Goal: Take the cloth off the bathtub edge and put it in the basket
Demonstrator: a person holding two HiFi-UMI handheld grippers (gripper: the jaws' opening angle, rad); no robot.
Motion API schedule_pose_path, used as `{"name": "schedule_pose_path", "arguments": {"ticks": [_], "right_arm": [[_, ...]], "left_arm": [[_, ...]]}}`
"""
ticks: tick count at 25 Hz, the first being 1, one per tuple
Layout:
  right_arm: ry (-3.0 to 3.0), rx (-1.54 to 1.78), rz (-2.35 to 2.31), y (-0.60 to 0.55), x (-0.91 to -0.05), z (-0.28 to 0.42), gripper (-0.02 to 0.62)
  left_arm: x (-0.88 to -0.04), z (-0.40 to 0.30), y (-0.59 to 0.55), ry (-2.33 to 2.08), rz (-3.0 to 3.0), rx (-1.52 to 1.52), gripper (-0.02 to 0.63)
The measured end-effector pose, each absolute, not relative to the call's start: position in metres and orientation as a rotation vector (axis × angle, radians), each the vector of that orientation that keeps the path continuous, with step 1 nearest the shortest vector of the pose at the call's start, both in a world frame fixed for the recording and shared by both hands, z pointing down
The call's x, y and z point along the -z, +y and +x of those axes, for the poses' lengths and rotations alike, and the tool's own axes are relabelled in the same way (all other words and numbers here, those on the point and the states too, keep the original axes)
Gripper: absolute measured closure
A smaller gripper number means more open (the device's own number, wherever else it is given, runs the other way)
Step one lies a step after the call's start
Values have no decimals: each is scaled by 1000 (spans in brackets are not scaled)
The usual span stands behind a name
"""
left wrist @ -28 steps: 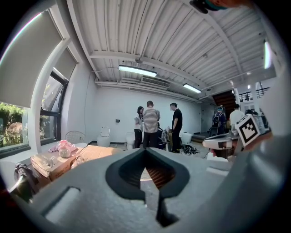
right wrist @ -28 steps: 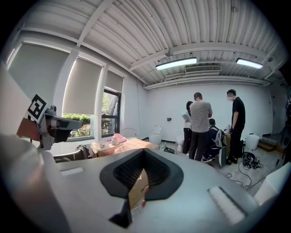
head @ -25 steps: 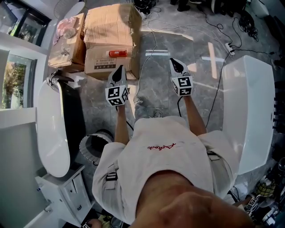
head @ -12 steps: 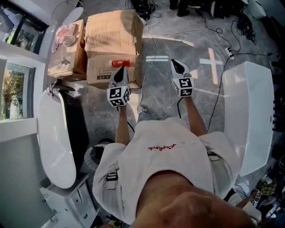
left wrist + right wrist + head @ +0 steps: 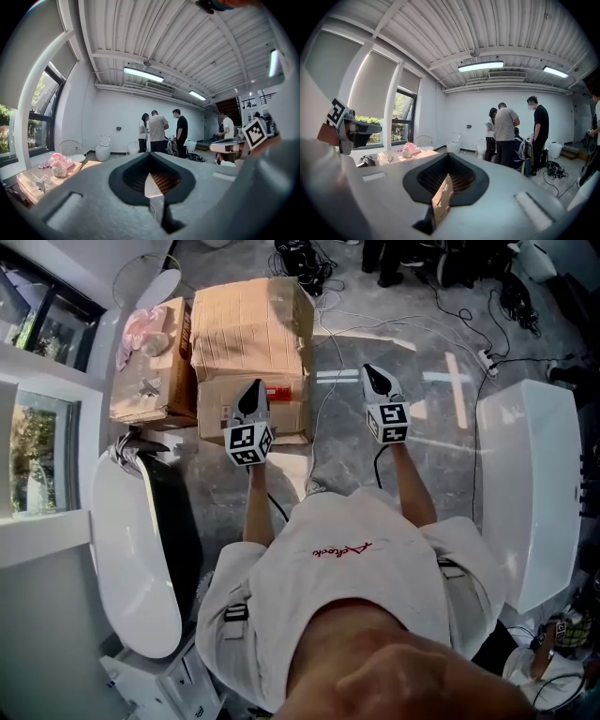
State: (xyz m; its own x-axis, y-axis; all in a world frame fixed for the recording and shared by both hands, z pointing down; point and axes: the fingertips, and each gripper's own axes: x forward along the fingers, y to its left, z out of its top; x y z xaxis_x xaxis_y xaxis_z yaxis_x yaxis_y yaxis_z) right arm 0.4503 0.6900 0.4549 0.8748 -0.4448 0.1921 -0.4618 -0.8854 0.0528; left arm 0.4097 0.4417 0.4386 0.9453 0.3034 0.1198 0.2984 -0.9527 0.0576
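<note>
Cloth (image 5: 128, 448) drapes the bathtub (image 5: 131, 568) rim, left of the clenched, empty left gripper (image 5: 256, 388); right gripper (image 5: 371, 374) likewise clenched; cardboard boxes (image 5: 248, 329) ahead on the floor (image 5: 356, 343).

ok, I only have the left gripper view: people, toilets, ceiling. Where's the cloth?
Observer: Head view has it. A dark cloth is draped over the far end of the white bathtub, on the person's left.
Operator: Is the right gripper holding anything?
Observer: No. The right gripper is shut, with nothing between its jaws.
Operator: And the basket?
Observer: I can't make it out in any view. In the head view the person's shirt hides the area beside the bathtub.
</note>
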Motion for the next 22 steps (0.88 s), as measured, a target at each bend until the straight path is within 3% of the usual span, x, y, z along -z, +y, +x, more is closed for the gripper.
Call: {"name": "schedule_pose_path", "arguments": {"ticks": [22], "right_arm": [[-647, -285, 2949, 693, -460, 510, 589]], "left_arm": [[-452, 477, 426, 469, 3030, -235, 604]]}}
